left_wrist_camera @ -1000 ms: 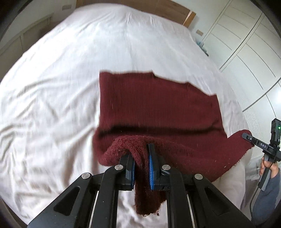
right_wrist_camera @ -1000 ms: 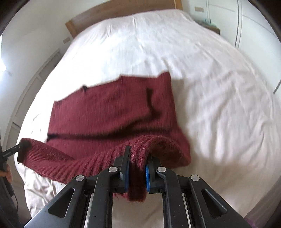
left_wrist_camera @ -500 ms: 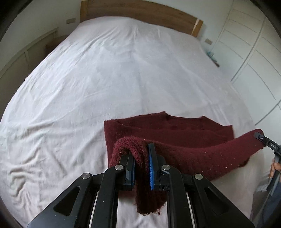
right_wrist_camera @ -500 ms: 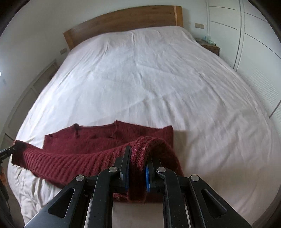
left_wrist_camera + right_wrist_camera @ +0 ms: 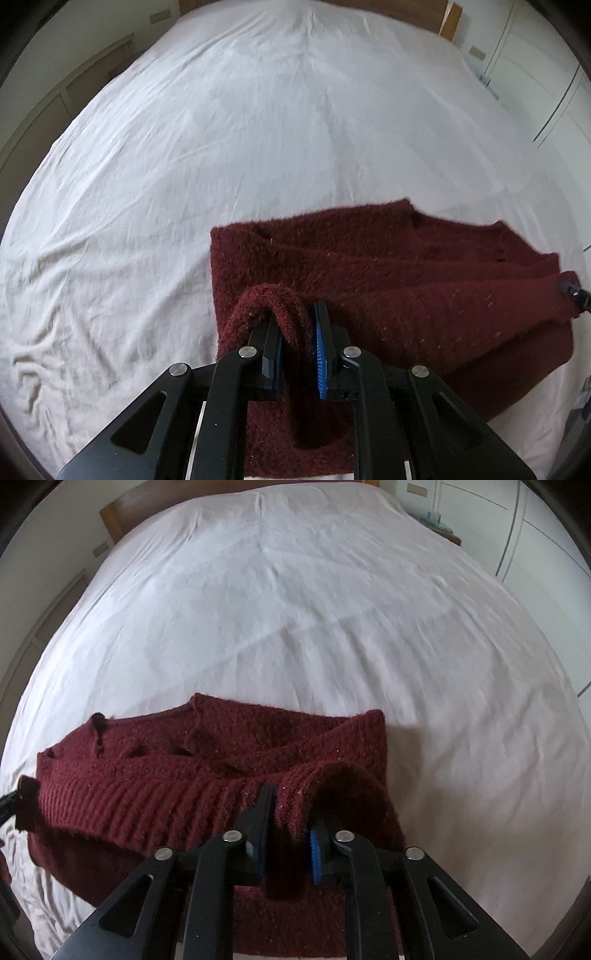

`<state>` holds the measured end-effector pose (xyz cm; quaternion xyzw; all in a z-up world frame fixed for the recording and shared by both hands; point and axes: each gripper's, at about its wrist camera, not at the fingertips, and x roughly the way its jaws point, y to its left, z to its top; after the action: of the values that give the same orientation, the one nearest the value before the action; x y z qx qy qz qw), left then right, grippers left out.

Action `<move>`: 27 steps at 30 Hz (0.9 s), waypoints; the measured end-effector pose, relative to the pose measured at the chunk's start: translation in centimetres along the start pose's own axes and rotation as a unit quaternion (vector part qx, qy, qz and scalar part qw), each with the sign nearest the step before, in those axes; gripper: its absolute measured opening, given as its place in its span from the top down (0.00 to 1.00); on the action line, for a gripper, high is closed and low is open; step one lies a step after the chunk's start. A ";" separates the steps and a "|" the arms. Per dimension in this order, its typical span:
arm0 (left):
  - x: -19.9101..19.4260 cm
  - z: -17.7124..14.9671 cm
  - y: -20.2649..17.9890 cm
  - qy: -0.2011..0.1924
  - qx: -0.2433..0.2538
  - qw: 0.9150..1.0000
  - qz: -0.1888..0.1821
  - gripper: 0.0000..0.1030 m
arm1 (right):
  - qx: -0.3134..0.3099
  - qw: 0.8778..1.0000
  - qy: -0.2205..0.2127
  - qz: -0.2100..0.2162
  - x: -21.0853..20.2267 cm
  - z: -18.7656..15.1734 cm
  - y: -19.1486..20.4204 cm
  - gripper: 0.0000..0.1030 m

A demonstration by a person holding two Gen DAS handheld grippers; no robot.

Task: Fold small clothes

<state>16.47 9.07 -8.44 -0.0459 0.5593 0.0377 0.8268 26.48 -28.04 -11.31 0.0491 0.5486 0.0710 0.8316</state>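
A dark red knitted sweater (image 5: 406,280) lies on the white bed near its front edge, doubled over on itself. My left gripper (image 5: 297,332) is shut on the sweater's left end of the ribbed edge. My right gripper (image 5: 290,812) is shut on the right end of that same edge (image 5: 147,801), which stretches between the two grippers over the lower layer. The right gripper's tip (image 5: 572,293) shows at the right of the left wrist view; the left gripper's tip (image 5: 11,799) shows at the left of the right wrist view.
The white sheet (image 5: 258,129) covers the whole bed, creased at the front left. A wooden headboard (image 5: 110,515) stands at the far end. White wardrobe doors (image 5: 535,74) line the right side. A bedside table (image 5: 439,524) stands at the far right.
Both grippers have carried the held ribbed edge forward and down over the sweater's far part. The sweater now lies folded closer under the grippers, with the far collar edge nearer.
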 end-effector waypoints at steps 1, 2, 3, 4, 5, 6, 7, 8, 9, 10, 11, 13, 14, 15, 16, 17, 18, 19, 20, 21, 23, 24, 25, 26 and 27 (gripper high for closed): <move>0.2 0.0 0.1 0.006 -0.004 1.000 0.000 0.80 | -0.002 1.000 -0.003 -0.005 -0.2 0.1 0.0 0.64; 0.1 0.1 0.1 0.006 -0.008 1.000 -0.004 0.69 | -0.004 1.000 -0.008 -0.007 -0.5 0.1 0.1 0.50; -0.2 0.1 0.1 0.003 -0.010 1.000 -0.009 0.62 | -0.006 1.000 -0.015 -0.005 -1.0 0.1 0.2 0.38; -0.6 0.1 0.1 0.001 -0.013 1.000 -0.015 0.44 | -0.007 1.000 -0.021 -0.005 -1.4 0.1 0.2 0.35; -1.0 0.2 0.0 -0.004 -0.014 1.000 -0.017 0.28 | -0.008 1.000 -0.028 -0.006 -1.8 0.1 0.3 0.31; -1.6 0.2 -0.2 -0.010 -0.012 1.000 -0.013 0.25 | -0.011 0.999 -0.035 -0.006 -2.4 0.1 0.5 0.26; -2.2 0.2 -0.3 -0.017 -0.010 1.000 -0.016 0.25 | -0.014 0.999 -0.041 -0.004 -2.9 0.1 0.7 0.24; -2.6 0.2 -0.5 -0.019 -0.010 0.999 -0.026 0.25 | -0.018 0.999 -0.045 -0.002 -3.2 0.0 0.9 0.22; -3.0 0.2 -0.6 -0.021 -0.012 0.999 -0.035 0.25 | -0.022 0.999 -0.049 0.001 -3.7 -0.1 1.2 0.21; -3.5 0.1 -0.8 -0.026 -0.012 0.999 -0.042 0.24 | -0.026 0.998 -0.052 0.002 -4.0 -0.2 1.5 0.21; -3.9 0.0 -0.9 -0.031 -0.009 0.999 -0.043 0.15 | -0.032 0.998 -0.054 0.004 -4.2 -0.4 1.9 0.19; -4.5 -0.4 -1.5 -0.044 0.001 0.998 -0.038 0.01 | -0.045 0.997 -0.059 0.009 -4.6 -0.9 2.9 0.14; -4.6 -0.7 -1.8 -0.049 0.007 0.998 -0.036 0.01 | -0.052 0.997 -0.063 0.009 -4.6 -1.2 3.5 0.08; -4.6 -1.0 -2.2 -0.050 0.010 0.998 -0.036 0.01 | -0.063 0.996 -0.066 0.010 -4.6 -1.6 4.2 0.00; -4.5 -1.4 -2.5 -0.050 0.013 0.998 -0.037 0.01 | -0.071 0.995 -0.069 0.011 -4.6 -2.0 4.8 0.00; -4.3 -1.8 -2.9 -0.049 0.015 0.998 -0.038 0.01 | -0.081 0.994 -0.071 0.012 -4.3 -2.7 5.6 0.00; -4.0 -2.2 -3.1 -0.047 0.017 0.998 -0.038 0.01 | -0.088 0.994 -0.070 0.014 -4.1 -3.1 6.2 0.00; -3.5 -2.8 -3.5 -0.046 0.021 0.998 -0.036 0.01 | -0.095 0.993 -0.069 0.016 -3.8 -3.6 6.7 0.00; -3.2 -3.2 -3.8 -0.047 0.025 0.998 -0.036 0.01 | -0.101 0.992 -0.067 0.019 -3.4 -4.2 7.4 0.00; -2.8 -3.6 -4.1 -0.048 0.030 0.998 -0.037 0.01 | -0.108 0.992 -0.064 0.024 -2.9 -5.0 8.0 0.00; -1.9 -4.8 -4.9 -0.051 0.057 0.996 -0.037 0.01 | -0.124 0.990 -0.057 0.027 -1.9 -6.4 9.3 0.00; -1.5 -5.3 -5.3 -0.052 0.069 0.996 -0.031 0.01 | -0.130 0.990 -0.055 0.025 -1.6 -7.0 9.8 0.00; -0.9 -5.8 -5.5 -0.051 0.076 0.995 -0.025 0.01 | -0.135 0.989 -0.053 0.024 -1.1 -7.5 10.1 0.00; -0.1 -6.3 -5.6 -0.045 0.078 0.996 -0.024 0.01 | -0.139 0.989 -0.050 0.022 -0.5 -8.2 10.5 0.00; 0.4 -6.6 -5.4 -0.038 0.075 0.996 -0.026 0.01 | -0.140 0.989 -0.048 0.021 0.0 -8.6 10.6 0.00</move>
<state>11.12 2.88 -11.04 0.0035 0.5274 -0.0244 0.8493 17.91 -17.59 -12.96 -0.0526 0.4919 0.1621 0.8538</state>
